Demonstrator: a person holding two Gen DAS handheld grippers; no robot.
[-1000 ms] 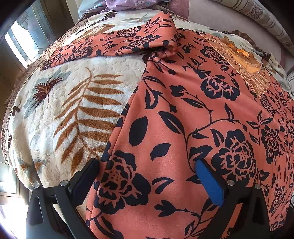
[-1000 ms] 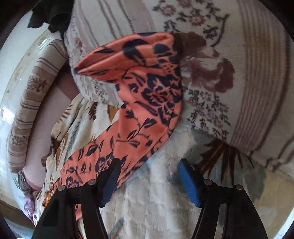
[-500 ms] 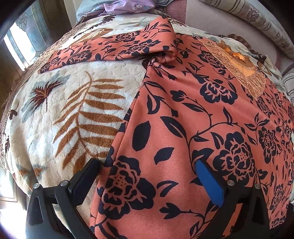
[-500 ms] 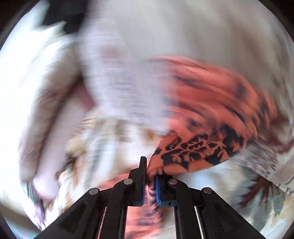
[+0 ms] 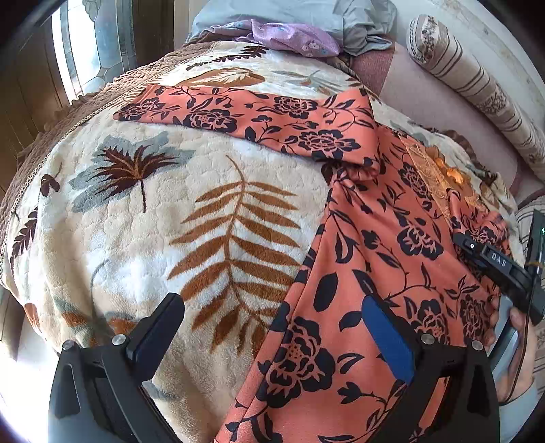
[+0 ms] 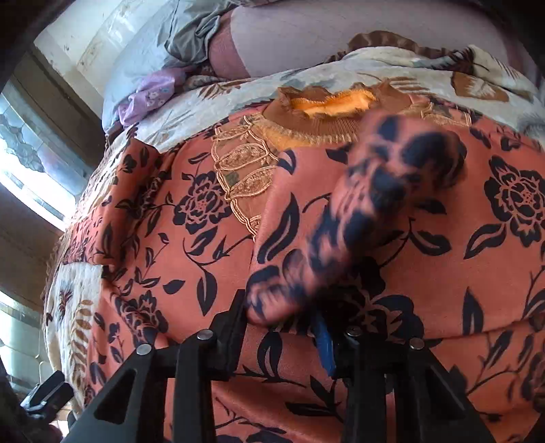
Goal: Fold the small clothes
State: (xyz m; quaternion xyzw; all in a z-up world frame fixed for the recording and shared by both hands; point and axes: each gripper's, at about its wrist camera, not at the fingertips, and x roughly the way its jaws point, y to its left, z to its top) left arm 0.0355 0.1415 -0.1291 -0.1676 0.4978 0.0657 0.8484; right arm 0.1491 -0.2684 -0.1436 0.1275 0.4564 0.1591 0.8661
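An orange top with a black flower print (image 5: 381, 218) lies spread on a leaf-patterned blanket (image 5: 143, 238). One sleeve (image 5: 245, 112) lies stretched to the left at the far side. My left gripper (image 5: 272, 327) is open and empty, straddling the top's left edge near its hem. My right gripper (image 6: 282, 323) is shut on the other sleeve (image 6: 368, 211), which hangs blurred over the top's body (image 6: 190, 238) below the lace neckline (image 6: 327, 112). The right gripper also shows in the left wrist view (image 5: 490, 262) at the right edge.
A pile of grey and purple clothes (image 5: 299, 30) lies at the far end of the bed. A striped bolster (image 5: 477, 85) runs along the right. A window (image 5: 88, 44) is at the far left.
My right gripper closed on the sleeve and carried it over the top's body. My left gripper pulled back and rose, staying open, so more of the bed shows.
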